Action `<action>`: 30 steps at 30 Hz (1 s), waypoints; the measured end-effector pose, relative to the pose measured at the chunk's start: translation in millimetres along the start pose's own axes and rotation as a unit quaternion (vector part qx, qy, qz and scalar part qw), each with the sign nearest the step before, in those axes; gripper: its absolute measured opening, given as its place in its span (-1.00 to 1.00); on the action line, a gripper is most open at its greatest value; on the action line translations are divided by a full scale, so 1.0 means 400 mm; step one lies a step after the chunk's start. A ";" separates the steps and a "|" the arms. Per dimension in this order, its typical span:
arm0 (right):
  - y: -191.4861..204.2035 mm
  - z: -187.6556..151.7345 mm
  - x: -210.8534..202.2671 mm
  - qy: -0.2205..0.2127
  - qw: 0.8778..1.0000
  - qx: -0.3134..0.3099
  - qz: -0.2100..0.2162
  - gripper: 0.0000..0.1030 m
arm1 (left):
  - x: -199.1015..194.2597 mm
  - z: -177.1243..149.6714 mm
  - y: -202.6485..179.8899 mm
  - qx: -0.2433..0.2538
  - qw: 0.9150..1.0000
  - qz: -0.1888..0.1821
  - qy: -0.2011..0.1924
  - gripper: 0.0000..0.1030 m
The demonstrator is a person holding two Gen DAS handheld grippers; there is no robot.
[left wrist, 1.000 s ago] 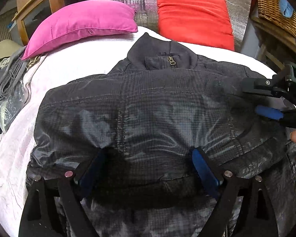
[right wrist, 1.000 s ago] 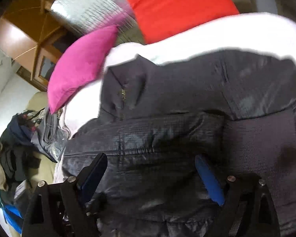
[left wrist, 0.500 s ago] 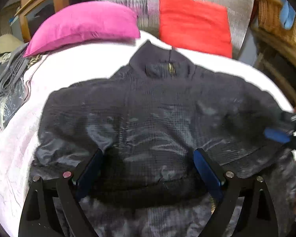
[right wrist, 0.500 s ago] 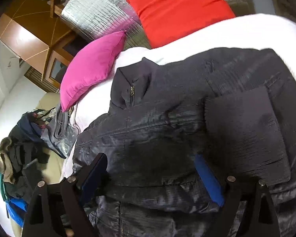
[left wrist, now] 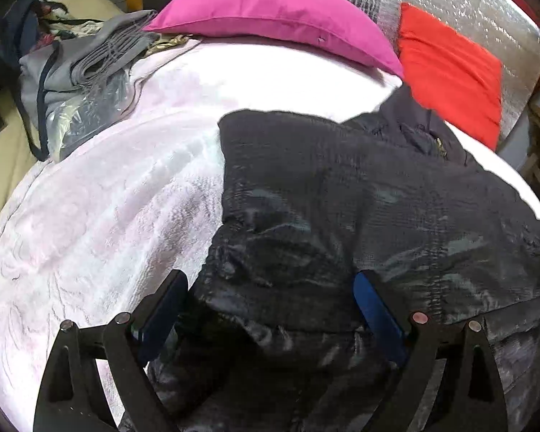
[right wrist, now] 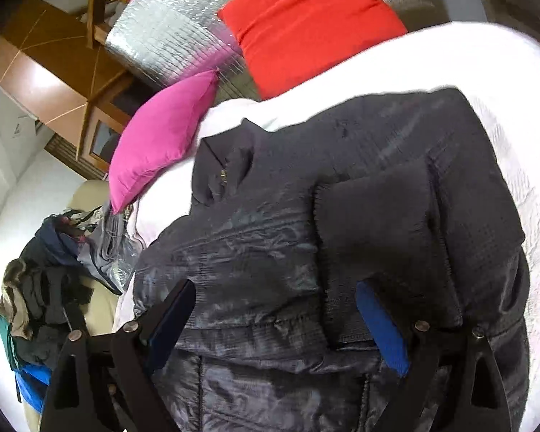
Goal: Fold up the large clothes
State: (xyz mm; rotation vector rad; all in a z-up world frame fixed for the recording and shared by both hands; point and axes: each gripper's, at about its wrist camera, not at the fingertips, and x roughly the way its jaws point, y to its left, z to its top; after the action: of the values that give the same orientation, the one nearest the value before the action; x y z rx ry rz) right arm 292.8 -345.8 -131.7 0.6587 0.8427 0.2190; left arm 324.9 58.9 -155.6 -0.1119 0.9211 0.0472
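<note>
A dark shiny jacket (left wrist: 360, 223) lies on the white bedcover (left wrist: 100, 208), collar toward the pillows, both sleeves folded in over the body. It also shows in the right wrist view (right wrist: 306, 252), where a ribbed cuff (right wrist: 381, 237) lies on top. My left gripper (left wrist: 270, 306) is open, its blue-padded fingers (left wrist: 372, 309) spread over the jacket's left edge, holding nothing. My right gripper (right wrist: 273, 320) is open over the jacket's lower middle, holding nothing.
A pink pillow (left wrist: 270, 14) and a red pillow (left wrist: 450, 72) lie at the head of the bed against a silver panel (left wrist: 450, 3). Grey clothes and a plastic bag (left wrist: 79, 82) sit at the bed's left edge. A clothes pile (right wrist: 43, 288) lies beside the bed.
My left gripper has swung left, so the jacket's left edge and bare bedcover now fill its view. My right gripper has pulled back slightly; the jacket has not moved.
</note>
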 end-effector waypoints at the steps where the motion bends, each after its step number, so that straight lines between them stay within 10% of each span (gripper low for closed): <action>1: 0.009 0.004 -0.011 -0.006 1.000 -0.006 0.005 0.79 | -0.011 0.000 0.004 -0.005 1.000 0.001 -0.008 0.81; 8: -0.046 0.012 -0.001 -0.001 1.000 0.019 -0.016 0.80 | 0.007 -0.011 0.036 -0.032 0.999 -0.012 0.035 0.81; 14: 0.036 -0.022 -0.132 -0.022 0.999 -0.032 0.009 0.80 | -0.124 -0.042 0.073 -0.055 0.998 -0.022 -0.013 0.81; 30: 0.045 -0.333 -0.504 -0.050 0.997 -0.050 -0.024 0.80 | -0.448 -0.274 0.097 0.014 0.997 -0.029 -0.064 0.81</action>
State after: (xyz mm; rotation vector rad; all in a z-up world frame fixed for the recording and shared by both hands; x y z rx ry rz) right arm 61.9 -357.9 -59.9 0.5512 0.7454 0.1806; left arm 126.5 85.8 -81.6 -0.1092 0.7900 -0.0119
